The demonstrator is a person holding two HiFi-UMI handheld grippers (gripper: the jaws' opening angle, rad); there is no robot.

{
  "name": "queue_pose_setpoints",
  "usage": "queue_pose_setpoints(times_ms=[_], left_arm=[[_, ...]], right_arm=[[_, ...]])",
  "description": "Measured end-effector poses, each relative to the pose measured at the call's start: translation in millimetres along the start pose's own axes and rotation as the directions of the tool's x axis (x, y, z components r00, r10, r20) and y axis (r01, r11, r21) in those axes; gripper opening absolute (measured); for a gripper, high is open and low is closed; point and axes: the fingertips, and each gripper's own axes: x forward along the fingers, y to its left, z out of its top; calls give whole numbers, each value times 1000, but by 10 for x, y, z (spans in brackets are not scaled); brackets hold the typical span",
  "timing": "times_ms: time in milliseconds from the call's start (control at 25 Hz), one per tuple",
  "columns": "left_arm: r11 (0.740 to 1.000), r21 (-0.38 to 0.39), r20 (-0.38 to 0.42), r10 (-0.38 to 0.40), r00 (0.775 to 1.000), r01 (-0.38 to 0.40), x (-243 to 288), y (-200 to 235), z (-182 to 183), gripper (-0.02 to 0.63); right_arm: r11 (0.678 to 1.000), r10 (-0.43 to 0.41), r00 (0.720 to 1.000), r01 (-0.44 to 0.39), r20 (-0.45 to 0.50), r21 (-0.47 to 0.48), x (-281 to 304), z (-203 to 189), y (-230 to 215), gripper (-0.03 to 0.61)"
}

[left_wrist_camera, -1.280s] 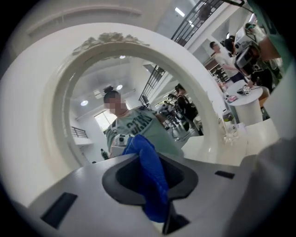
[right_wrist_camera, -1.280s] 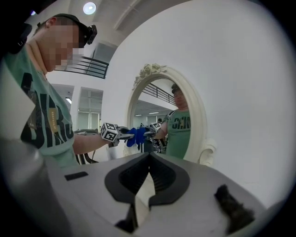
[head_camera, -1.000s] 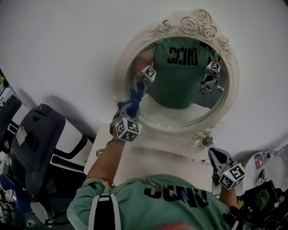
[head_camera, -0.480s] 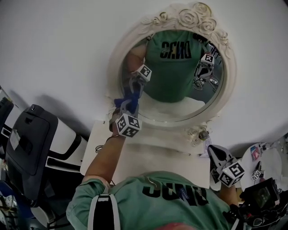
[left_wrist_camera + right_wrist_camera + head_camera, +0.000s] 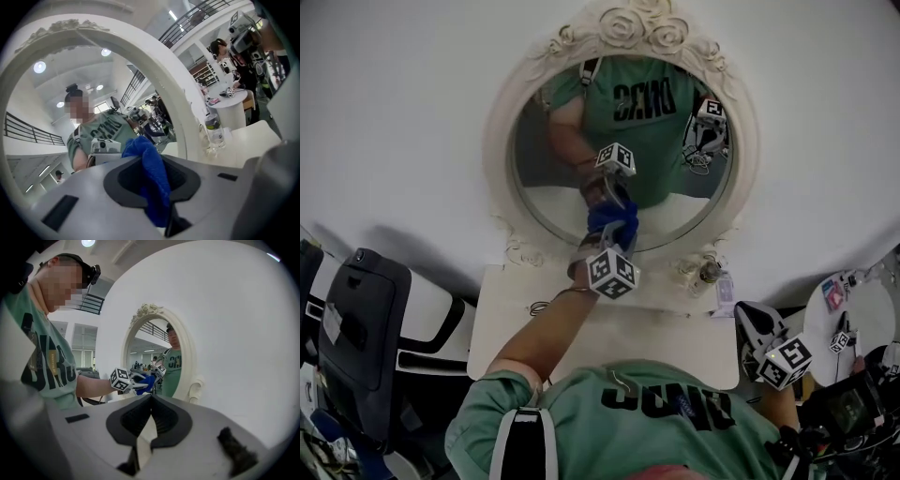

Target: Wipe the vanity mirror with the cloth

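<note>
Blue cloth clamped in the left hand-held gripper touches the white-framed oval mirror; only the right gripper view shows the right hand-held gripper closed, empty.

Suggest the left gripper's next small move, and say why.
Probably slide the blue cloth upward across the glass of the vanity mirror. The left gripper is shut on the cloth, which sits against the lower part of the glass, so most of the glass lies above it.
</note>
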Motion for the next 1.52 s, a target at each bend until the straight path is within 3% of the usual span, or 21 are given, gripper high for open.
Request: queue_pose_setpoints(times_ms=[160,360,560,760,880,1040,1160,1280,1520], left_arm=[[993,61,28,-102,994,100,337,-482,328,86],[963,157,36,-225,974,217,705,-1035,679,86],[950,195,39,-256,966,244,750,-1119,720,84],[956,142,60,-266,962,256,545,-1074,706,86],[975,99,46,-204,978,199,206,-759,400,86],[998,4,-60,-66,996,66,-266,-75,-325,86],[998,-49,-166,31,986,-39,-560,355,-914,85],[992,-75,-251,78,965,-100,-743,580,-1341,86],[991,-98,-314,53,948,-87,-632,634,-1589,86]], right_arm=[[998,-53,999,53,4,45,-225,-161,-175,12],[989,-120,993,119,11,91,-484,-314,-370,12],[978,-164,986,160,16,133,-659,-433,-507,12],[987,-118,993,113,33,112,-501,-349,-425,12],[995,-65,997,61,47,74,-318,-216,-279,12],[999,12,999,-13,47,35,-24,-57,-86,12],[996,90,995,-90,34,-3,284,50,81,12],[988,149,988,-148,28,-34,498,112,231,12],[986,157,987,-156,23,-51,569,174,349,12]])
